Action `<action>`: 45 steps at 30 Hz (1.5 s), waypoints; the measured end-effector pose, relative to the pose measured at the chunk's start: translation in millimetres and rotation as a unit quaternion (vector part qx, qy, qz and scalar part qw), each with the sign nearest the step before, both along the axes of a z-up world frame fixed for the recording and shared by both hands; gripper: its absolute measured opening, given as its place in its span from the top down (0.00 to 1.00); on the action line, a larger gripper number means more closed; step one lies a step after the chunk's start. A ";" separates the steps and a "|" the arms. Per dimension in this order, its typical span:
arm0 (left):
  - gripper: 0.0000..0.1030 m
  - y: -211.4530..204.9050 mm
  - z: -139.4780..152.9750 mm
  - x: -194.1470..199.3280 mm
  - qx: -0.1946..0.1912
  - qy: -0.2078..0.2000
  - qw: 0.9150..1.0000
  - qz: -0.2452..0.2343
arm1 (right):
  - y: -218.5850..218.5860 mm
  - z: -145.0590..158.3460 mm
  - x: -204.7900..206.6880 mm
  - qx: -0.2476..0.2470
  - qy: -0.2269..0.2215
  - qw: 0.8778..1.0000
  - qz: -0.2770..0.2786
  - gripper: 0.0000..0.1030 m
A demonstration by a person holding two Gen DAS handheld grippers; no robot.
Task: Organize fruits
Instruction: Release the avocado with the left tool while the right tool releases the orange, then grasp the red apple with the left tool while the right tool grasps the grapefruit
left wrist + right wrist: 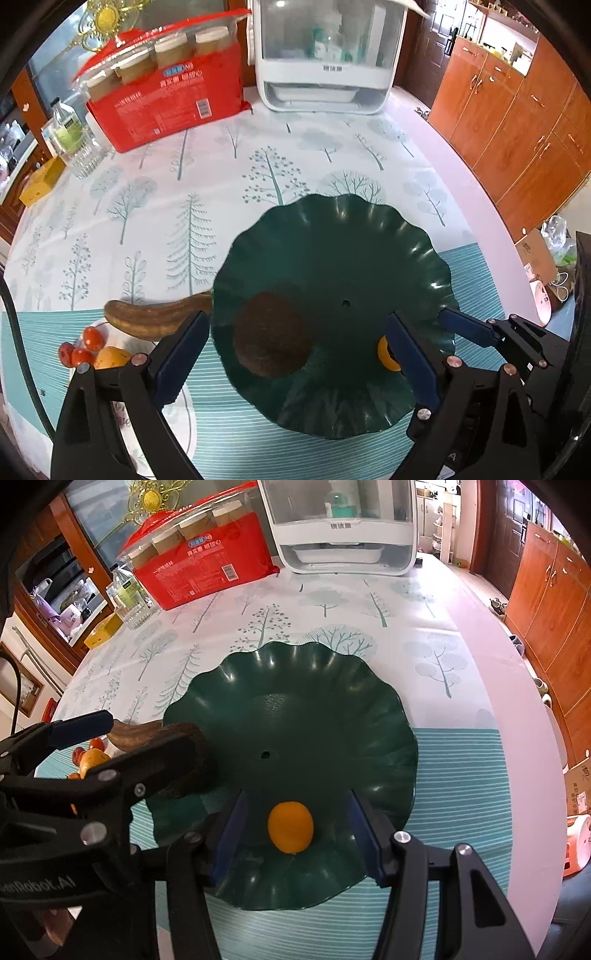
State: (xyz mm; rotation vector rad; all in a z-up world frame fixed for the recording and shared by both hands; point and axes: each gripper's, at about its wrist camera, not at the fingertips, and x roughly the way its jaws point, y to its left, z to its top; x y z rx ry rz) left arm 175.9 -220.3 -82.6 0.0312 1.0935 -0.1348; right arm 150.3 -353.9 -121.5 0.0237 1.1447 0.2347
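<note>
Right wrist view: my right tongs (295,834) stand apart around the orange (290,827), resting free in the green dish (332,686); left tongs (295,354) gape wide over the brown fruit (271,334), both dropped there for sorting.

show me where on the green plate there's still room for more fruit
The far half of the green plate, beyond its centre hole, is bare. The near side is crowded: orange fruit between the right tool's fingers, brown fruit beside it at the left tool.
</note>
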 end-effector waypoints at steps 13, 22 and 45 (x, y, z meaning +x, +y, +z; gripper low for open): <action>0.07 9.2 23.1 -24.4 -0.016 -0.022 1.000 -0.002 | 1.8 17.6 -15.0 0.007 -0.027 0.999 -0.017 0.45; 0.07 41.5 47.3 -40.6 -0.030 -0.037 0.999 -0.007 | 21.4 47.5 -30.6 0.009 -0.062 0.998 -0.031 0.45; 0.07 217.6 94.4 -88.2 -0.056 -0.070 0.996 0.011 | 154.9 107.7 -84.3 -0.024 -0.100 0.994 -0.038 0.35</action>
